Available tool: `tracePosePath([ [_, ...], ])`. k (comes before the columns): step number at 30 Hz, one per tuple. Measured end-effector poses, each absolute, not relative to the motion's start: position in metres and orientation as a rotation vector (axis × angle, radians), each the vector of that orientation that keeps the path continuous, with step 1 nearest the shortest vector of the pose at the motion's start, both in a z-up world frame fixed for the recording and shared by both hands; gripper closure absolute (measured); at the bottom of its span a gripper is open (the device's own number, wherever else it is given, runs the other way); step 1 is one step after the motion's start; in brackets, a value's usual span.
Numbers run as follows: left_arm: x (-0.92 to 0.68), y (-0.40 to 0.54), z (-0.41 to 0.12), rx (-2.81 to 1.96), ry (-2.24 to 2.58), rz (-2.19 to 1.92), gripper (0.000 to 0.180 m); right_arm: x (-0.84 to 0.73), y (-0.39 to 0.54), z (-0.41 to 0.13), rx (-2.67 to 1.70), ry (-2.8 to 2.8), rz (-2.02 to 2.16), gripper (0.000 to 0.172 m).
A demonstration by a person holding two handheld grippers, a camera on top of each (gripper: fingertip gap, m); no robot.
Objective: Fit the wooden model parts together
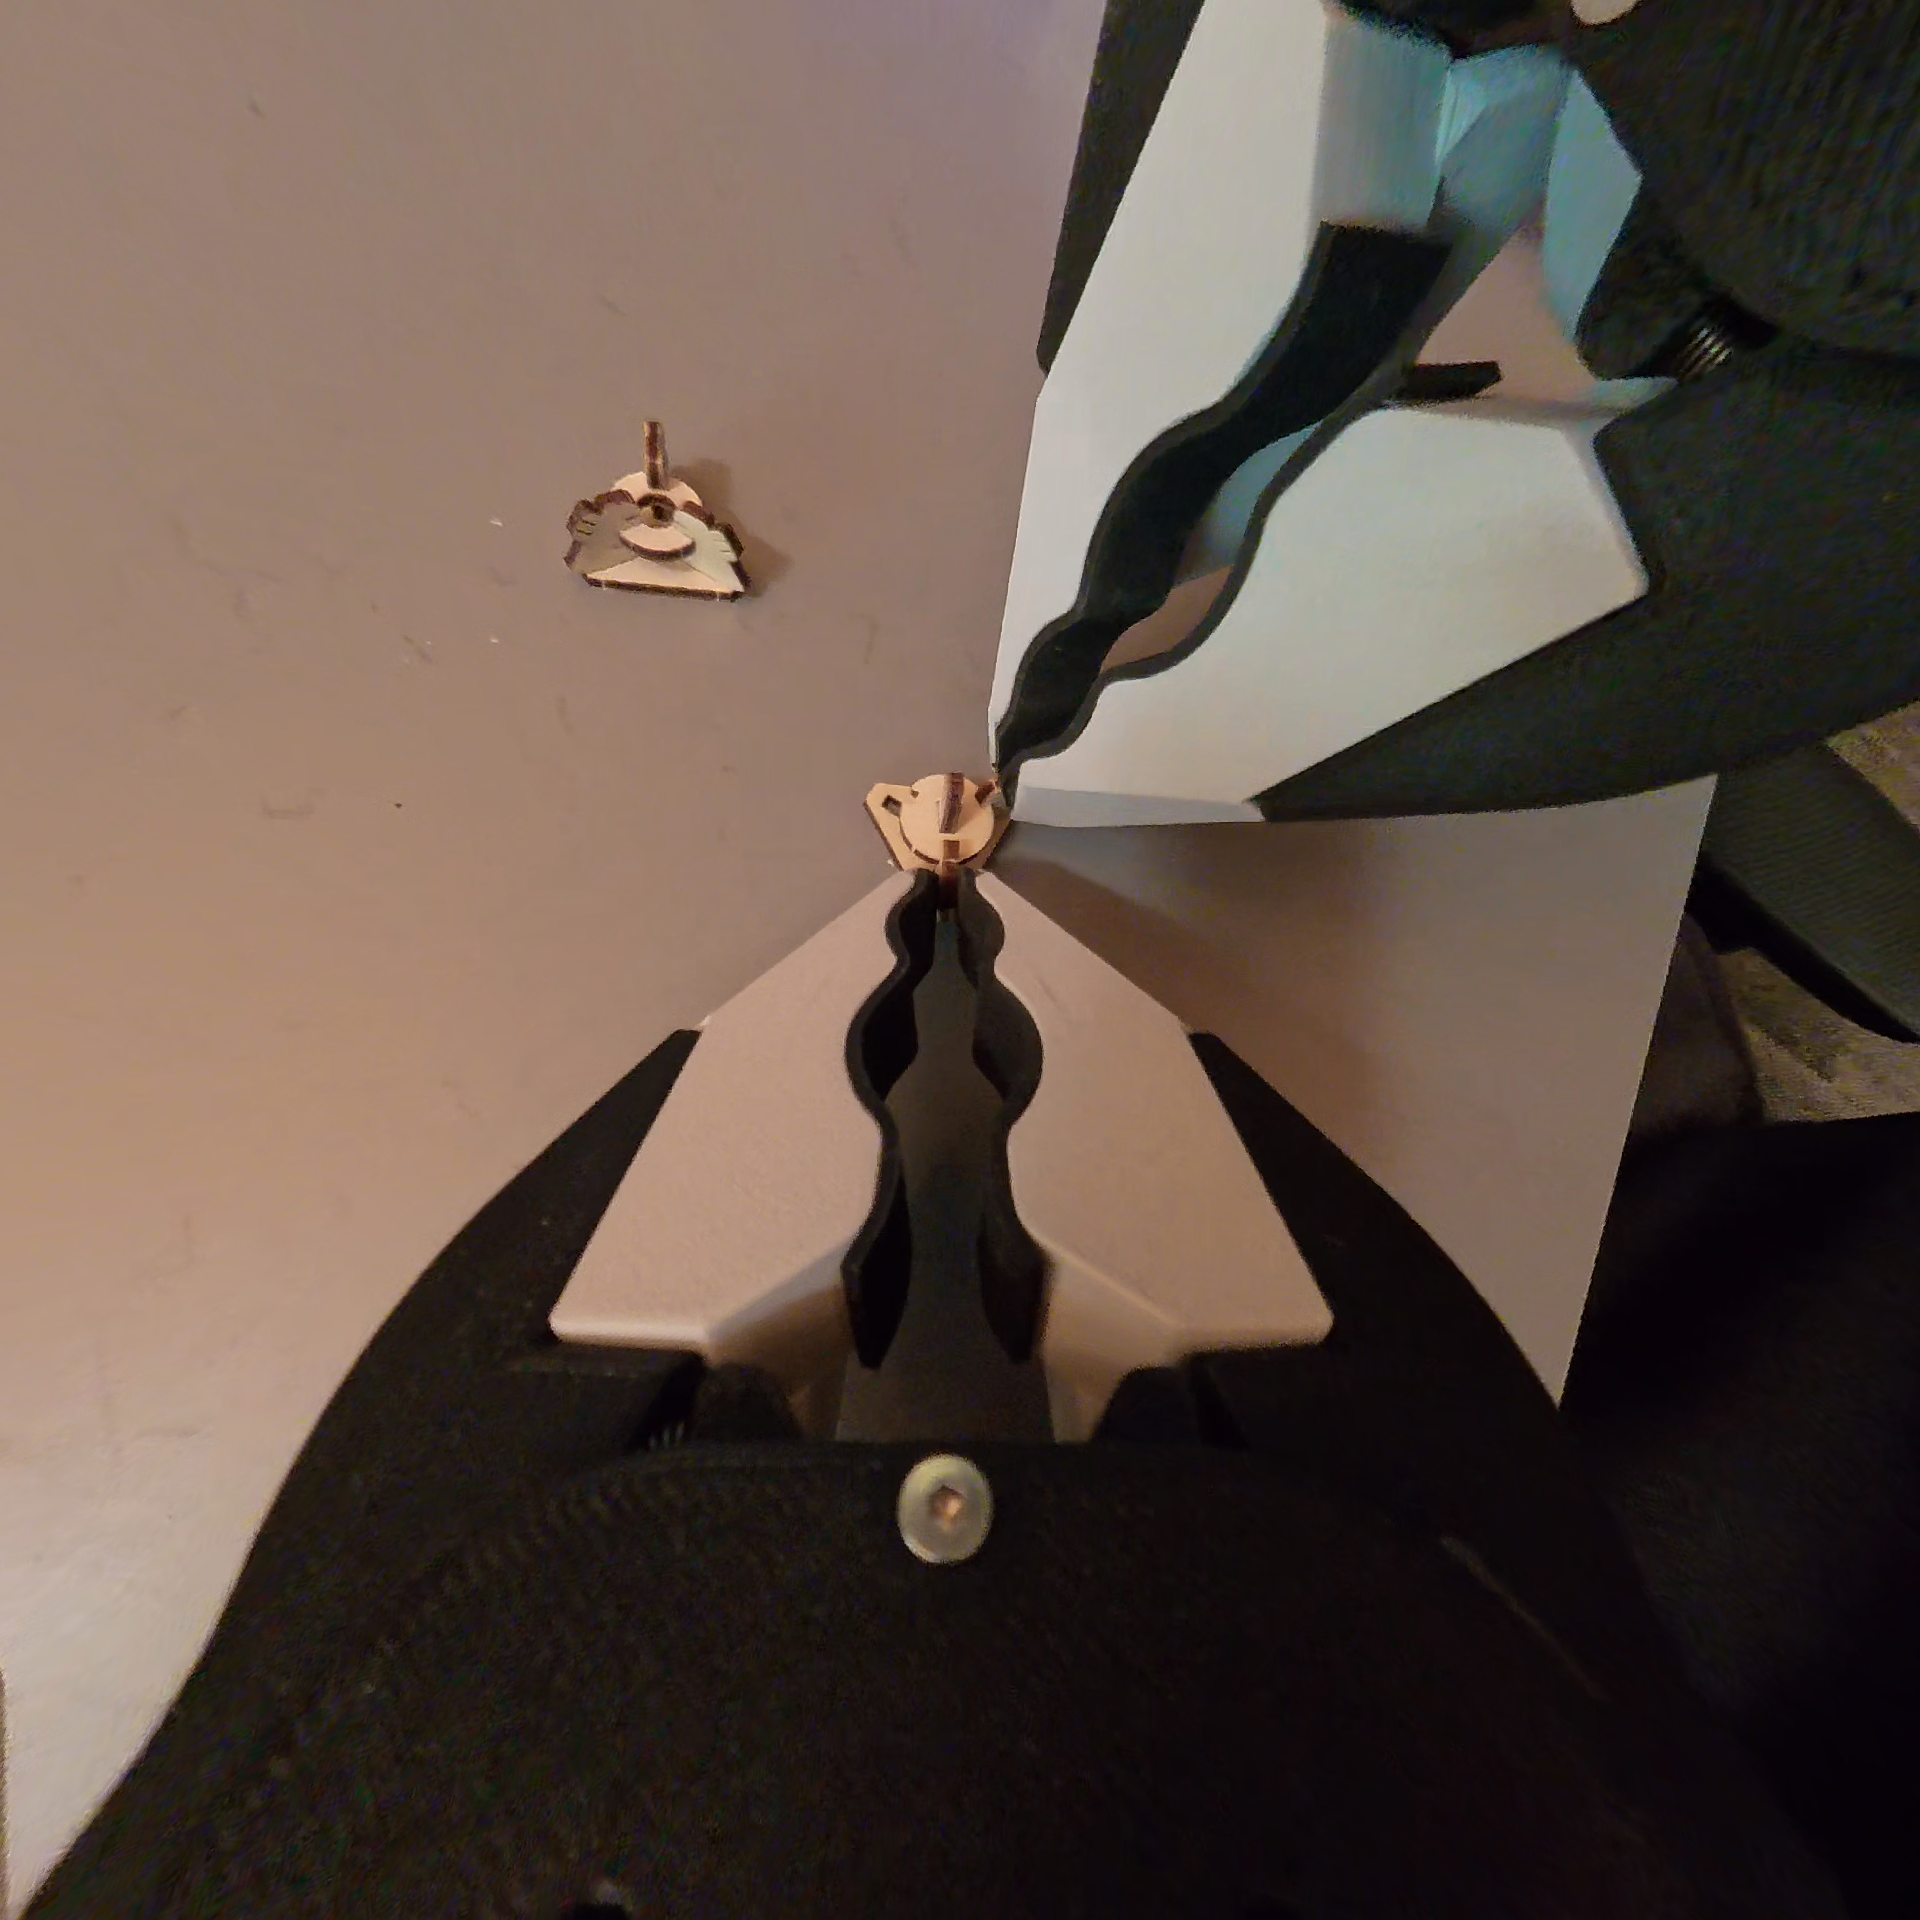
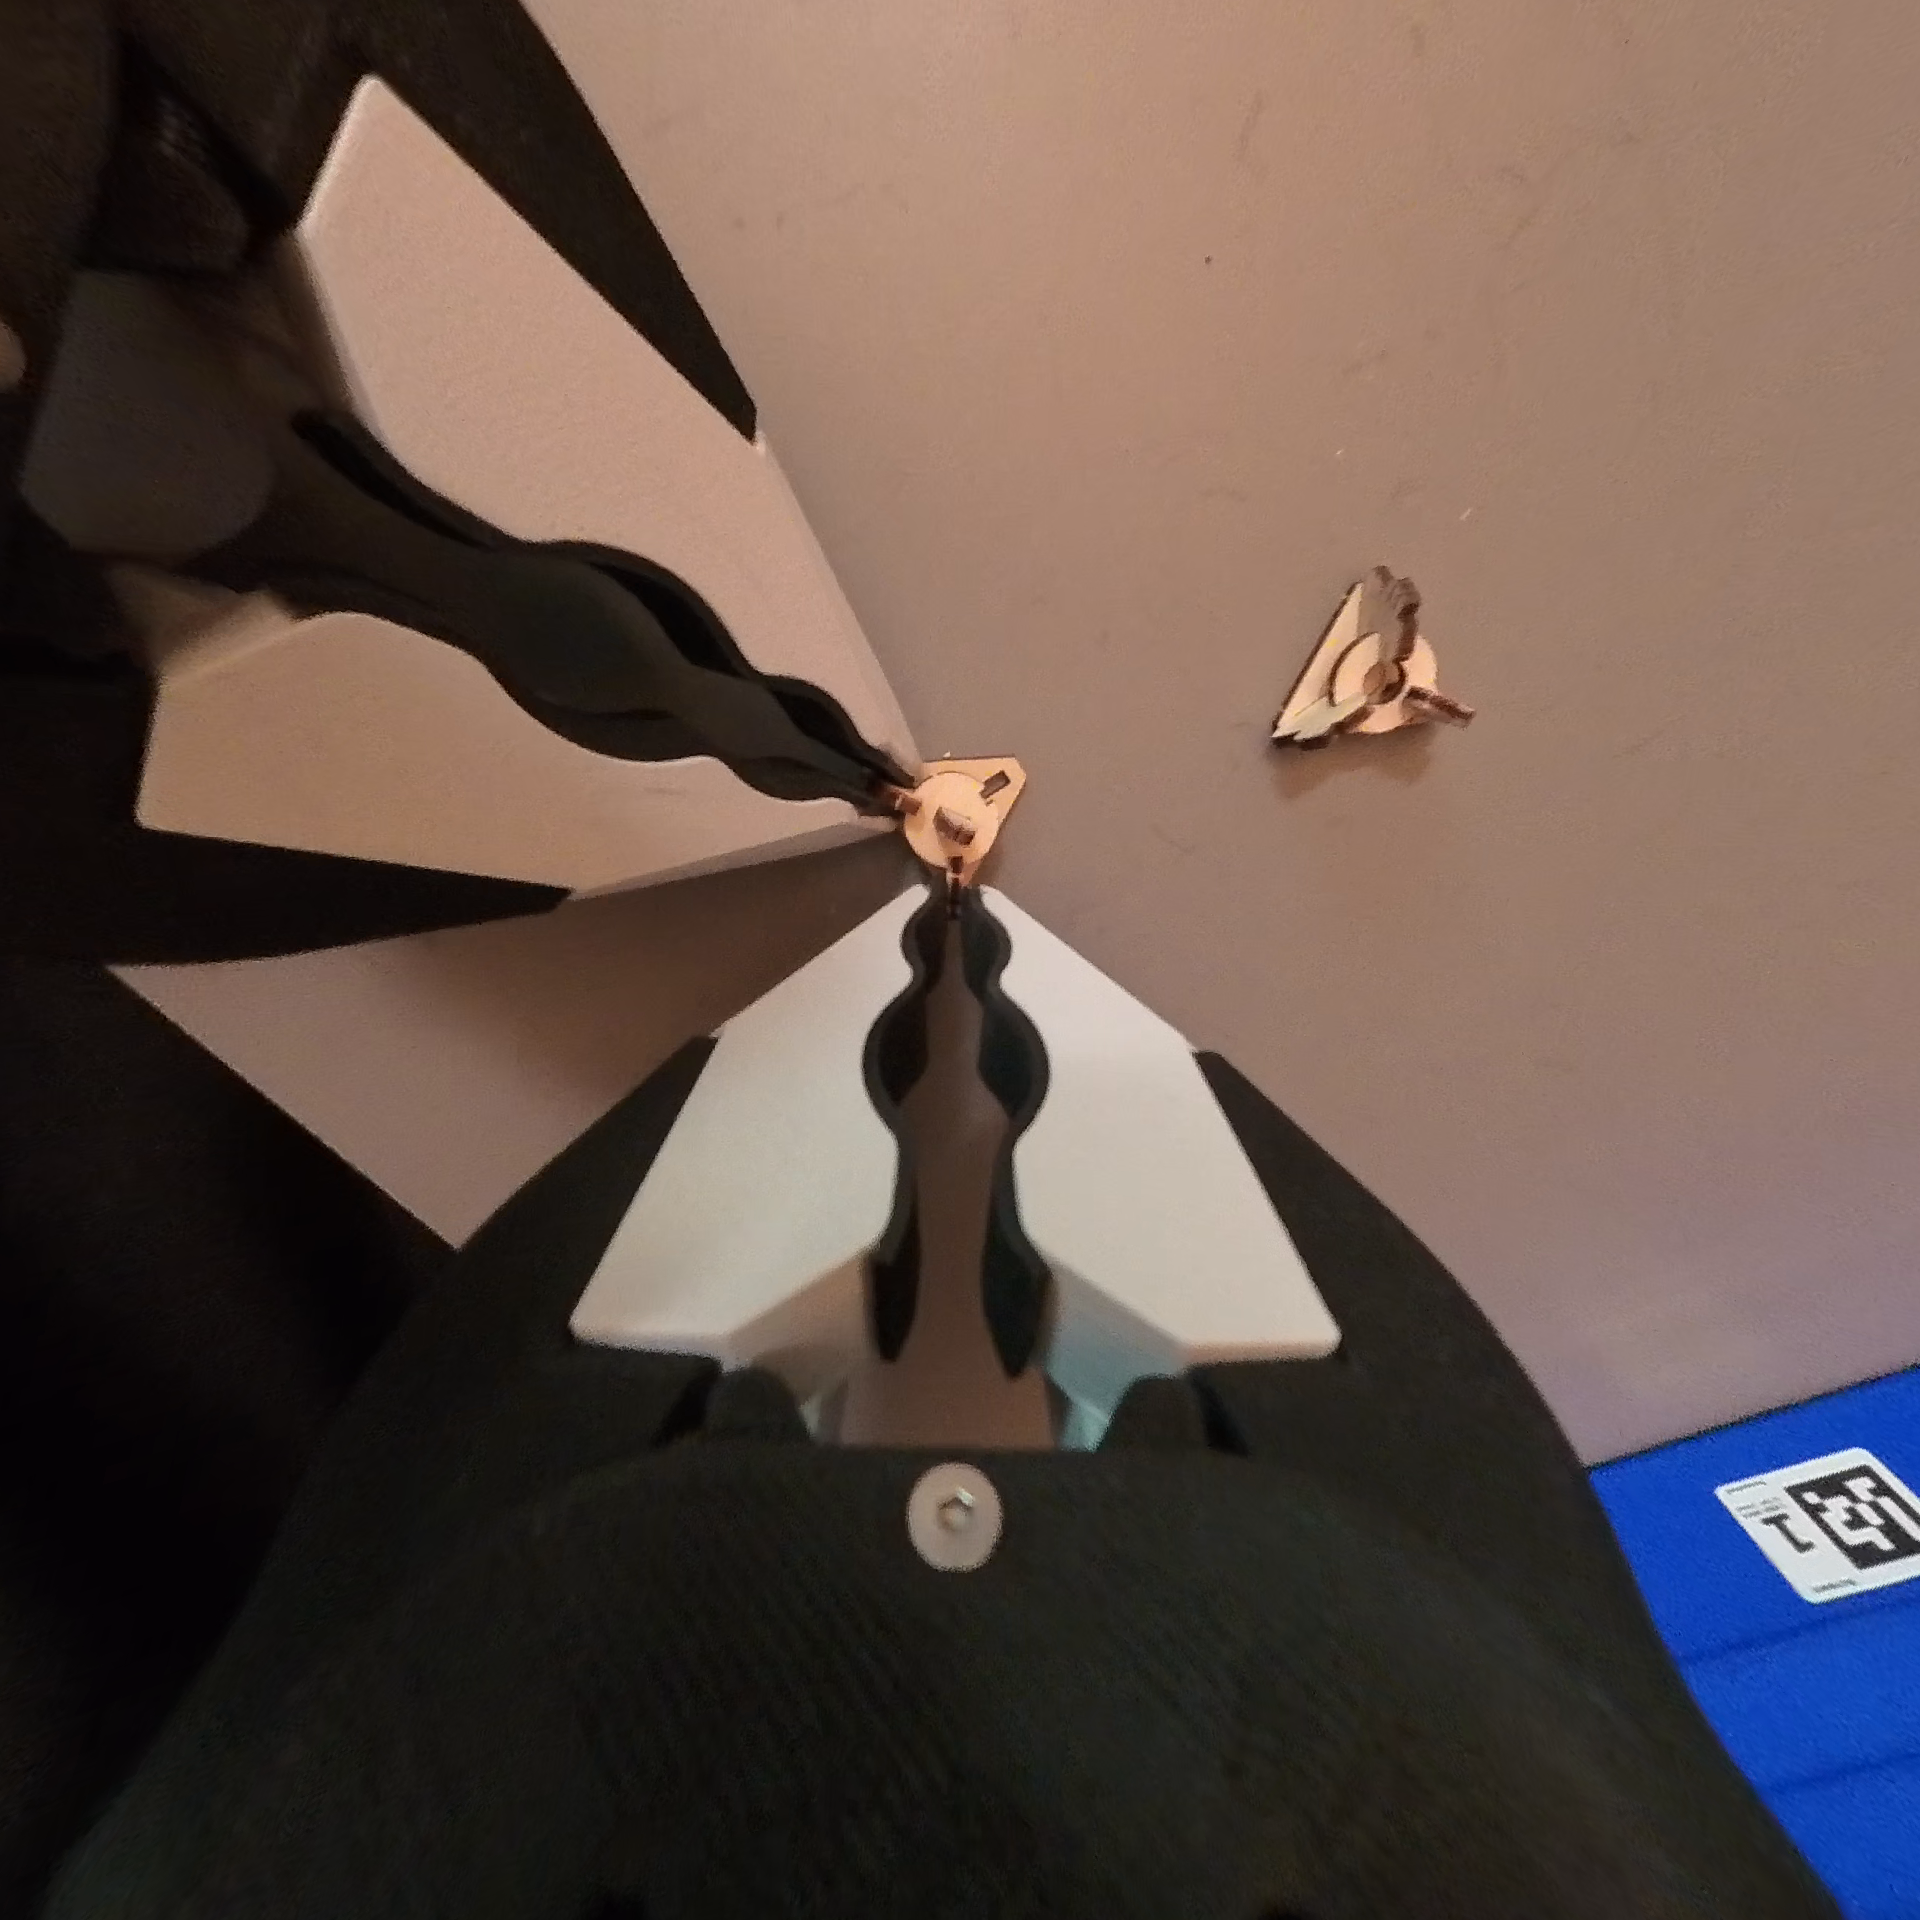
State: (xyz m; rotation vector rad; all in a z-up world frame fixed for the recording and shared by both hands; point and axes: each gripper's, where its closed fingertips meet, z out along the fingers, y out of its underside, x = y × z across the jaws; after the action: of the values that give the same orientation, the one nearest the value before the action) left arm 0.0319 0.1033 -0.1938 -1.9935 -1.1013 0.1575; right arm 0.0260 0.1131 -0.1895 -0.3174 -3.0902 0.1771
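2 claws (image 1: 943, 883) (image 2: 956, 891) pinch flat-lying wooden piece (image 1: 935, 826).

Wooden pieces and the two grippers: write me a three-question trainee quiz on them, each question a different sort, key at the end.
1. True or false: the left gripper and the right gripper both pinch tabs of the same small wooden assembly.
2. Multiple choice: where is the second wooden assembly? A) in the right gripper's grasp B) lying alone on the grey table, apart from both grippers C) stacked on the held assembly
3. Fill in: the mat at the table's edge in the right wrist view is ____ in colour.

Key: 1 true; 2 B; 3 blue.
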Motion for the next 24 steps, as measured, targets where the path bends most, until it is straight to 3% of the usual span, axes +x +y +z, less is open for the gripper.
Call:
tracePosePath([
  [17,0.035,0.103,-0.193,-1.921,-1.134,0.024,0.178,0.027,0.115,-0.192,-0.259,-3.126,0.154,0.171],
  [20,0.036,0.101,-0.192,-1.874,-1.15,-0.051,0.179,0.028,0.112,-0.19,-0.273,-3.136,0.247,0.157],
  [24,0.033,0.092,-0.186,-1.817,-1.151,-0.055,0.18,0.025,0.105,-0.18,-0.237,-3.097,0.389,0.155],
])
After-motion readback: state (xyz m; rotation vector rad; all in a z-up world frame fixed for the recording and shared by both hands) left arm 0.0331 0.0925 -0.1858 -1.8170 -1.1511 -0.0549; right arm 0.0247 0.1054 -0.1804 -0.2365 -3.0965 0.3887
